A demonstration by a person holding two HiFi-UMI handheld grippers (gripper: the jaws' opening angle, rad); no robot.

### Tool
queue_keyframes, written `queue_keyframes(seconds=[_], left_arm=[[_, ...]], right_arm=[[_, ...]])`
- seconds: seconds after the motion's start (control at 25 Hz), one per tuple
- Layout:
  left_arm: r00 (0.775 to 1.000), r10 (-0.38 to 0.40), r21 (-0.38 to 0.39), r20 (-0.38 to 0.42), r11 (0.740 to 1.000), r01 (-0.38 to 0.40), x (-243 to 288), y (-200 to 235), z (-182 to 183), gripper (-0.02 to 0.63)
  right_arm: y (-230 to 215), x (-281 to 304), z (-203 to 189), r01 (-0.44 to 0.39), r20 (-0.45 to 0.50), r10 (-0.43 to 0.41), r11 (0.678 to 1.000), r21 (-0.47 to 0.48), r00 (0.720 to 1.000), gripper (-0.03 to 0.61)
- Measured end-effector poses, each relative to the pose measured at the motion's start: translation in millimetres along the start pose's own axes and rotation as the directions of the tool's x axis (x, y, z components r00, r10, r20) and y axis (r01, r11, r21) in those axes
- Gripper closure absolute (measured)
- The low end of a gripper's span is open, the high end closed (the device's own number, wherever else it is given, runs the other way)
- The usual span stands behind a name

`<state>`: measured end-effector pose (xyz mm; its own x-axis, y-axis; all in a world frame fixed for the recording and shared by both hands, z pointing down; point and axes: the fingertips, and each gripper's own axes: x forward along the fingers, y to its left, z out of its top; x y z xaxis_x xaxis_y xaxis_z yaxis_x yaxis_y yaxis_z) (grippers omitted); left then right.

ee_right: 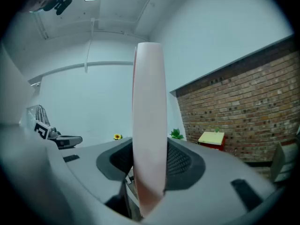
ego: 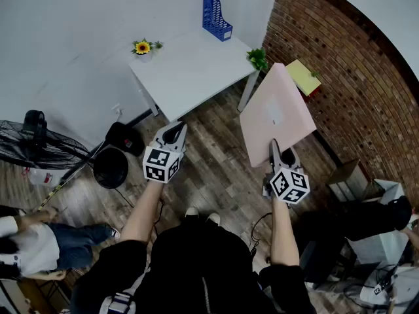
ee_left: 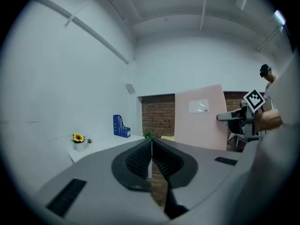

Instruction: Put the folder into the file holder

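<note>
My right gripper is shut on the near edge of a pink folder, which it holds upright in the air; in the right gripper view the folder stands edge-on between the pads. The blue file holder stands at the far corner of the white table, well ahead of both grippers. It shows small in the left gripper view as the file holder. My left gripper is shut with nothing in it, held over the floor near the table's front edge.
A small sunflower pot sits on the table's left corner and a green plant at its right. A yellow-topped red box stands by the brick wall. A fan and a seated person are at the left.
</note>
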<state>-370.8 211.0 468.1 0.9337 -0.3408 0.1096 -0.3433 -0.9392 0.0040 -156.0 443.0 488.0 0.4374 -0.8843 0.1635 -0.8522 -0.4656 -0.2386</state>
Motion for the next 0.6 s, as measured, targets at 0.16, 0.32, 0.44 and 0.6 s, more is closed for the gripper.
queue_keyframes(seconds=[0.16, 0.32, 0.44, 0.6], left_arm=[[1.0, 0.008, -0.007, -0.004, 1.0, -0.008, -4, 0, -5, 0.586], [1.0, 0.008, -0.007, 0.002, 1.0, -0.008, 2, -9, -2, 0.586], [1.0, 0.014, -0.006, 0.006, 1.0, -0.014, 6, -18, -2, 0.586], [1.0, 0.019, -0.007, 0.012, 1.0, -0.019, 14, -25, -1, 0.586]], right_arm=[[1, -3, -4, -0.004, -0.008, 0.004, 1.0, -0.028, 1.0, 0.397], [-3, -6, -2, -0.011, -0.005, 0.011, 0.999, -0.039, 1.0, 0.397], [-9, -7, -2, -0.023, -0.006, 0.022, 0.999, -0.041, 1.0, 0.397], [-19, -2, 1, -0.034, -0.009, 0.033, 0.998, -0.05, 0.999, 0.397]])
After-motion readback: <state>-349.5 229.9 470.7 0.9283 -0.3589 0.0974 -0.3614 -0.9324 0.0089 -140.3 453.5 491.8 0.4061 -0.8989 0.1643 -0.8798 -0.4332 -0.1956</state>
